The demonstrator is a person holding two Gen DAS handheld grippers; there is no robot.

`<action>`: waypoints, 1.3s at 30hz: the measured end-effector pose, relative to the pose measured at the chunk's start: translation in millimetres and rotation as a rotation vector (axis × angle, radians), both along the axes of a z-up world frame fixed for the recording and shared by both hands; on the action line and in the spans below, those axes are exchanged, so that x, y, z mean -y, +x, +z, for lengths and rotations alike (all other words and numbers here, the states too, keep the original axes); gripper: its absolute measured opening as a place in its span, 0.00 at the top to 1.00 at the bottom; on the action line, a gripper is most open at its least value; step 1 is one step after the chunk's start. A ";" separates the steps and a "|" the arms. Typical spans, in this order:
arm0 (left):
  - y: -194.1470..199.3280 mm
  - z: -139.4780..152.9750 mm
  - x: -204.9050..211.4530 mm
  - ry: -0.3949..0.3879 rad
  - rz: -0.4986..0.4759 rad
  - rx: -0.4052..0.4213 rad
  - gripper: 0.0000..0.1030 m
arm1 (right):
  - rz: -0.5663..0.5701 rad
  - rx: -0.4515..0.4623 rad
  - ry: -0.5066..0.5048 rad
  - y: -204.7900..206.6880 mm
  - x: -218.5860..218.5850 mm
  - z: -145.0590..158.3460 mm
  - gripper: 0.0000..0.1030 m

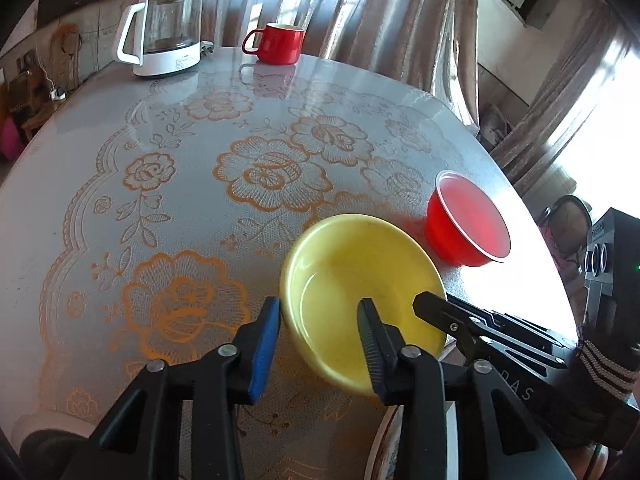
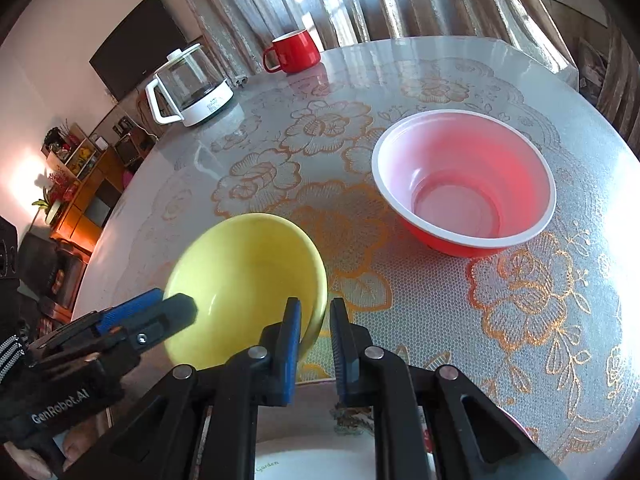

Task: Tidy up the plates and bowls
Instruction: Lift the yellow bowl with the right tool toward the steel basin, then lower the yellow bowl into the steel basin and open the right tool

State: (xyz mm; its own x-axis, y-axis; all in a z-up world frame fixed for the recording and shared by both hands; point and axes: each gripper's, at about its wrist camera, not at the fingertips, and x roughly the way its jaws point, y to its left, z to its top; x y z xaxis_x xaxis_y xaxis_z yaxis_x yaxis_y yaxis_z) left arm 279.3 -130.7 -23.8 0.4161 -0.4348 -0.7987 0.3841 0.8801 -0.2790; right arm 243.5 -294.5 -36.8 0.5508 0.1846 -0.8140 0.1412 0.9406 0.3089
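Note:
A yellow bowl [image 1: 360, 272] [image 2: 244, 264] hangs tilted at the table's near edge. My right gripper [image 2: 316, 302] is shut on its right rim, which is pinched between the pads; it reaches in from the right in the left wrist view [image 1: 424, 304]. My left gripper [image 1: 320, 302] [image 2: 176, 300] straddles the bowl's left rim, blue pad outside the wall and black finger inside. A gap still shows at the inner finger, so it is open. A red bowl with a white rim [image 1: 468, 228] [image 2: 464, 184] stands upright on the table beyond, to the right.
A white plate [image 2: 320, 456] [image 1: 384, 440] lies below the grippers at the near edge. A red mug [image 1: 276, 44] [image 2: 296, 52] and a glass kettle [image 1: 164, 32] [image 2: 192, 88] stand at the far side of the round, flower-patterned table [image 1: 180, 200]. Curtains hang behind.

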 end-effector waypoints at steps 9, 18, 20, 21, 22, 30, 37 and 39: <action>-11.1 11.9 -8.1 -0.061 -0.011 0.037 0.66 | -0.006 0.020 0.026 -8.5 3.4 2.5 0.87; -39.8 43.4 -31.1 -0.097 0.022 0.104 0.65 | 0.019 0.095 0.062 -28.1 -8.0 32.9 0.87; -47.3 50.2 -40.4 -0.108 0.034 0.116 0.65 | 0.034 0.116 0.067 -32.8 -14.1 41.7 0.87; -50.1 52.1 -44.4 -0.114 0.041 0.117 0.65 | 0.043 0.126 0.071 -35.3 -16.9 46.2 0.87; -53.9 54.4 -49.9 -0.122 0.049 0.115 0.65 | 0.053 0.134 0.077 -37.9 -20.2 50.0 0.87; -94.5 70.7 -91.5 -0.137 0.096 0.168 0.64 | 0.142 0.186 0.104 -62.6 -54.1 72.3 0.86; -133.9 68.7 -135.4 -0.131 0.144 0.194 0.61 | 0.238 0.181 0.121 -83.4 -95.9 73.1 0.86; -144.3 65.8 -148.3 -0.121 0.165 0.203 0.61 | 0.266 0.175 0.120 -86.7 -109.8 70.4 0.86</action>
